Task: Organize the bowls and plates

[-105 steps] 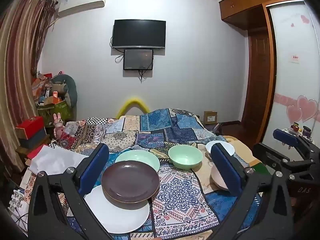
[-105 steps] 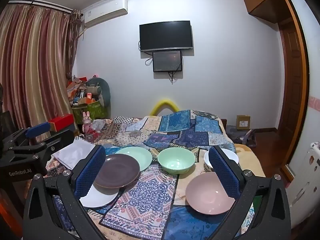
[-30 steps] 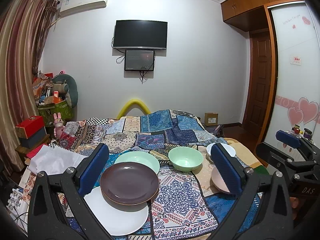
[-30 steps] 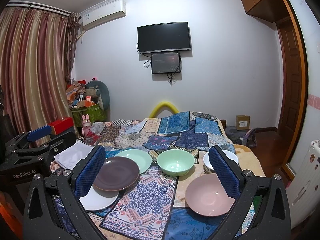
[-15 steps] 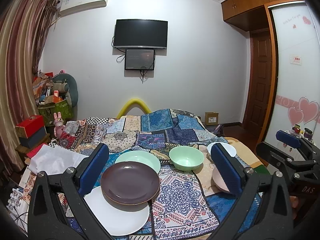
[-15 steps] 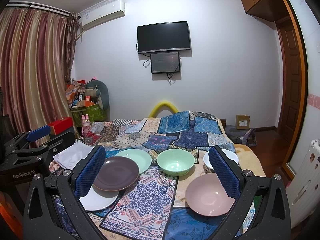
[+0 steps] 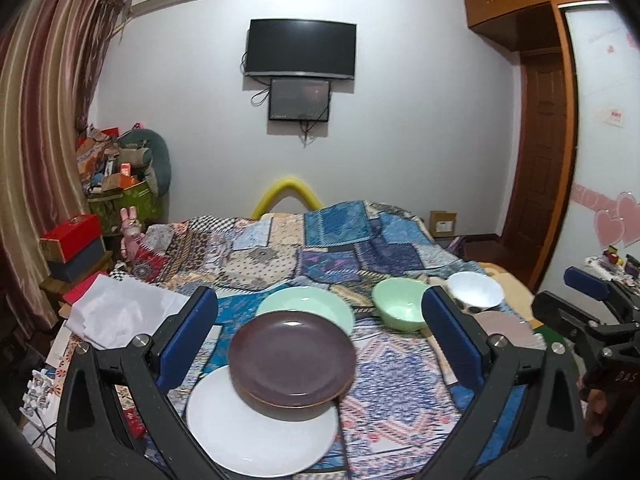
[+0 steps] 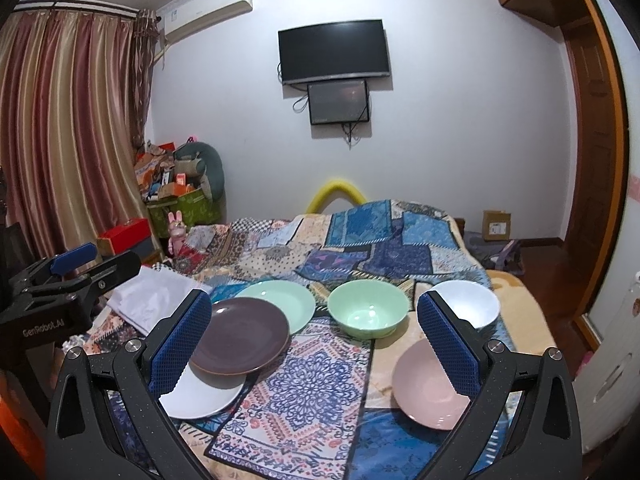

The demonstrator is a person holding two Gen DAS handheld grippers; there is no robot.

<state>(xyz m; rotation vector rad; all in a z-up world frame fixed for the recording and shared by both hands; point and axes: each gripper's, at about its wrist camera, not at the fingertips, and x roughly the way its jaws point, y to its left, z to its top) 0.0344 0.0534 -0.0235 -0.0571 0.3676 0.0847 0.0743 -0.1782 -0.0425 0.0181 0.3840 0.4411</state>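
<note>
On the patchwork bed, a brown plate overlaps a white plate in front and a light green plate behind. To the right stand a green bowl, a white bowl and a pink bowl. My left gripper is open and empty, above the brown plate. My right gripper is open and empty, above the patterned mat. Each gripper shows at the edge of the other's view.
A folded white cloth lies left of the plates. Boxes and a cluttered shelf stand at the left wall by the curtain. A door and wardrobe are on the right. A TV hangs on the far wall.
Both views have shifted only slightly. The dishes lie where they were and both grippers have stayed open.
</note>
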